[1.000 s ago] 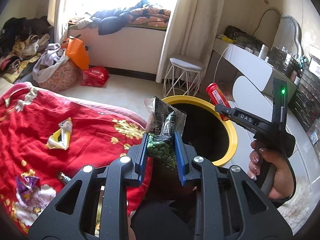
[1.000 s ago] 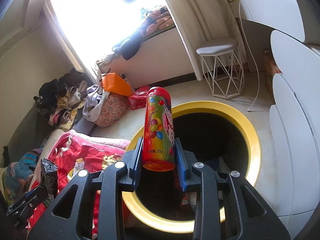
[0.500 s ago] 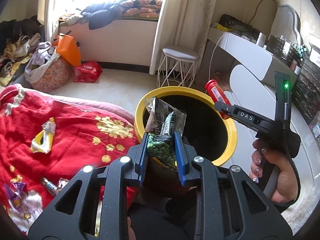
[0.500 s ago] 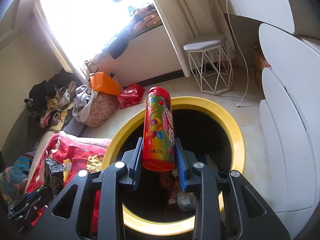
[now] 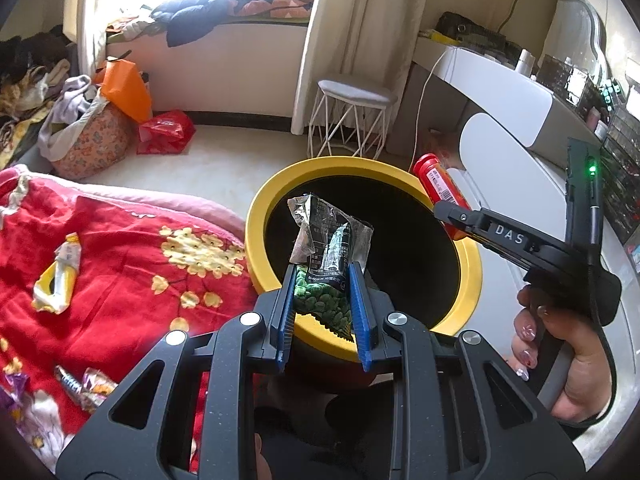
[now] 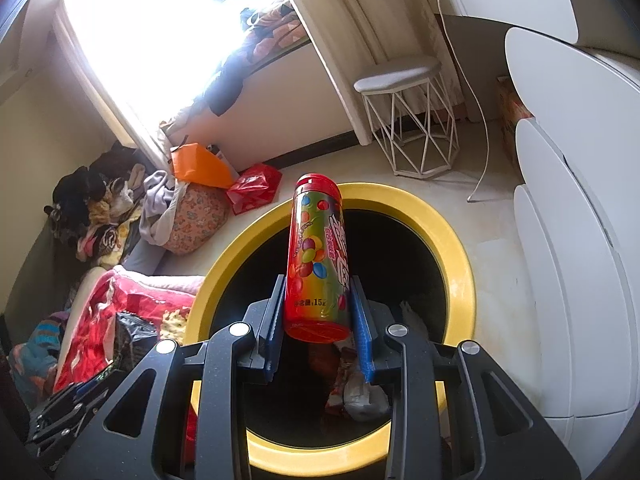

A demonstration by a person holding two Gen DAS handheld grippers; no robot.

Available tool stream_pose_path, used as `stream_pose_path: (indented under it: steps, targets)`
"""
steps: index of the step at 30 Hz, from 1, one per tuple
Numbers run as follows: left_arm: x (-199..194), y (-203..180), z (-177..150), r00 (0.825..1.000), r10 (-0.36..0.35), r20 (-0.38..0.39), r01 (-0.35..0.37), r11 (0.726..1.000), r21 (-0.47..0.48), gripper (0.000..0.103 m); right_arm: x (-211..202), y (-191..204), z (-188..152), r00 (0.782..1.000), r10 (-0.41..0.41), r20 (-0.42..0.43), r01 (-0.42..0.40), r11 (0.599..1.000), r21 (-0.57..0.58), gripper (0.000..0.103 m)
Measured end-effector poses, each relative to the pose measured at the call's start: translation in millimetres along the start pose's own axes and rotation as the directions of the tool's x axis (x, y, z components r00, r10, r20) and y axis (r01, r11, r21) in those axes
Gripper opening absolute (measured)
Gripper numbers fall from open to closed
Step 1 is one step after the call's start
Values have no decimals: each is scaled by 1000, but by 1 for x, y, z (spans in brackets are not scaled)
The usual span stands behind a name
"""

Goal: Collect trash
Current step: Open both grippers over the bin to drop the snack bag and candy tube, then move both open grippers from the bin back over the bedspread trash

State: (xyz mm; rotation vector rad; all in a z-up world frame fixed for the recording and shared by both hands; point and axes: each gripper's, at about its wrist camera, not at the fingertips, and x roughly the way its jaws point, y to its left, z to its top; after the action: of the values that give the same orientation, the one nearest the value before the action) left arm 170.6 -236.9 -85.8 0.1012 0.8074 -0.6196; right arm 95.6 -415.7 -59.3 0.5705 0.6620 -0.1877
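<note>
Two claws, each loaded, are poised over one yellow-rimmed bin (image 5: 262,240) standing on the floor beside a bed. Left claw (image 5: 323,300): its blue pads pinch a crumpled snack packet (image 5: 326,248), green-printed at the bottom and silver-black at the top, held upright above the near edge of the bin's dark opening. Right claw (image 6: 318,308): its pads clamp the lower part of a red candy tube (image 6: 318,256), printed with coloured sweets, which points upward and away from the claw over the bin mouth. Seen from the left wrist view, a person's hand (image 5: 560,364) grips the right tool's handle at the bin's right side. Bin contents: crumpled wrappers (image 6: 356,388) lie at the bottom. Uncollected items remain on the red floral bedspread (image 5: 120,248) to the left of the bin: a yellow-and-white wrapper (image 5: 58,276) and, nearer the lower edge, small foil sweet wrappers (image 5: 86,386). Background: a white wire-legged stool (image 5: 352,120) stands by the curtain.
</note>
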Motion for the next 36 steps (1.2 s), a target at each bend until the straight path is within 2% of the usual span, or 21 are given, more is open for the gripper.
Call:
stream_pose_path:
  steps: [13,14,15,17,19,21,23,27,31,36]
  targets:
    - [35,-5,13,999,8,-50,-7,1000,23,20,0,-1,3,999,41,-8,-41,999,9,31]
    - [35,-7,14,999,7,-42,-6,999,32,24,0,-3,3,999,51,-7,-51,999,14,39]
    - [34,-9,14,1000,10,-26,-9,999,47,36,-1,-4,4,998,57,-5,-57,998,18,48]
    - [32,-12,12,1000,14,-9,-13,998,59,53,-3,-5,4,999,44,7,-44,999,16,54]
    - [31,-11,9,1000,17,-6,-16,999,47,58,-5,-6,5,999,32,16,-33,999,20,55]
    - [25,-8,7,1000,26,9,-26,999,28,70,-6,-7,5,1000,21,22,-22,999,25,57]
    - [20,-5,6,999,32,18,-33,999,8,74,-7,-9,6,1000,7,25,-7,1000,24,60]
    - [8,4,3,998,52,27,-50,998,-47,92,-10,-8,5,999,-6,32,5,1000,25,64]
    - [-8,12,-1,997,68,43,-63,993,-95,92,-13,-2,6,999,-12,46,12,1000,15,68]
    - [-28,16,-5,993,94,73,-86,990,-110,92,-17,7,4,998,-8,56,8,1000,-9,70]
